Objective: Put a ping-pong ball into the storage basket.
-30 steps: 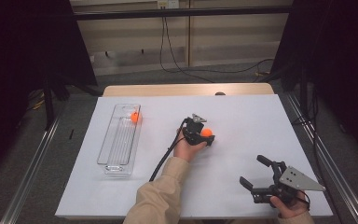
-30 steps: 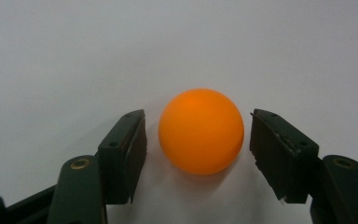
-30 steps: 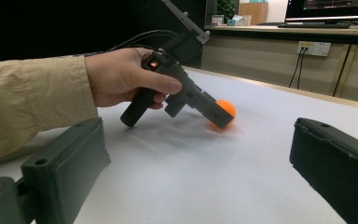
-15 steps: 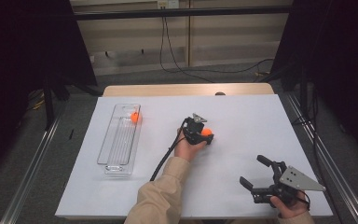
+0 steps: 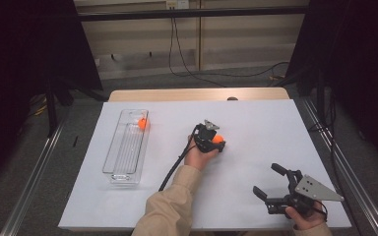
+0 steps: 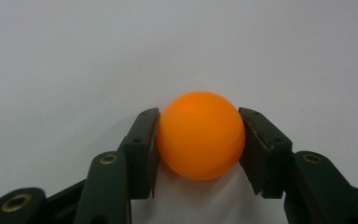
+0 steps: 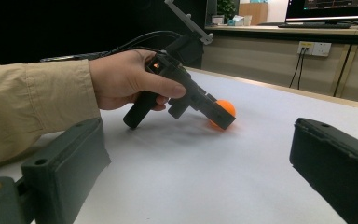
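I see the white bench (image 5: 256, 123) w/ a clear tray (image 5: 126, 147) far left of my left tool (image 5: 211, 142). That tool sits low at mid-bench, tilted down, jaws snug on the orange ball (image 6: 200, 135). Right tool (image 5: 270, 184) rests near me, wide open, holding nothing.

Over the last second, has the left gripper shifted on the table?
No. In the high view the left gripper sits at the same spot relative to the clear tray, its fingers around the orange ball.

White table (image 5: 256, 123), grey carpet (image 5: 142, 83)
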`<state>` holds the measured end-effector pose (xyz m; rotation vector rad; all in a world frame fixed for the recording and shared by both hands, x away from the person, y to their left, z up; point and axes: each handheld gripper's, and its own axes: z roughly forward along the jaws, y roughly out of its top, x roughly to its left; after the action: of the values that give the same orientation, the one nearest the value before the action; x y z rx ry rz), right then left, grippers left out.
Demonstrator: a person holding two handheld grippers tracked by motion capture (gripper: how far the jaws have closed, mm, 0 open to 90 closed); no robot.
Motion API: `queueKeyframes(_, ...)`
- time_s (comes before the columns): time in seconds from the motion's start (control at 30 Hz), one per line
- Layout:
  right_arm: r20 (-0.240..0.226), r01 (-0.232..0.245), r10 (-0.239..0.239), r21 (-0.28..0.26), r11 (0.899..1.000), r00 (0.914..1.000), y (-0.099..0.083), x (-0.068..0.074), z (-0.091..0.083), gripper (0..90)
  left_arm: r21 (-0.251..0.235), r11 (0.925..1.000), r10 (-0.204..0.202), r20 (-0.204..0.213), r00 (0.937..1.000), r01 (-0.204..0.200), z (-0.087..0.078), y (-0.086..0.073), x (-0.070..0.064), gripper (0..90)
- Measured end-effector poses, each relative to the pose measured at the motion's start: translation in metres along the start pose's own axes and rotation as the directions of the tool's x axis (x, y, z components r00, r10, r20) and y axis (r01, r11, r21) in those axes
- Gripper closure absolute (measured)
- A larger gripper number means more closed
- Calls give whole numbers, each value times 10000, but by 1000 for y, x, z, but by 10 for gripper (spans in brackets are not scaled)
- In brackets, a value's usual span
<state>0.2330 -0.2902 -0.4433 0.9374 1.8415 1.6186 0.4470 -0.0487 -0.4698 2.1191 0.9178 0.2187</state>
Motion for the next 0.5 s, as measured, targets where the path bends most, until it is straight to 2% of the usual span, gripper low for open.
queueKeyframes(0.17, 5, -11, 11, -12, 10000, 10000, 0, 0, 0, 30, 89, 9998, -155, 55, 9999, 154, -2, 0, 2, 508)
queueKeyframes(0.5, -1, -3, 3, -9, 10000, 10000, 0, 0, 0, 30, 231, 9996, -152, 198, 9997, 148, -8, 2, 3, 509)
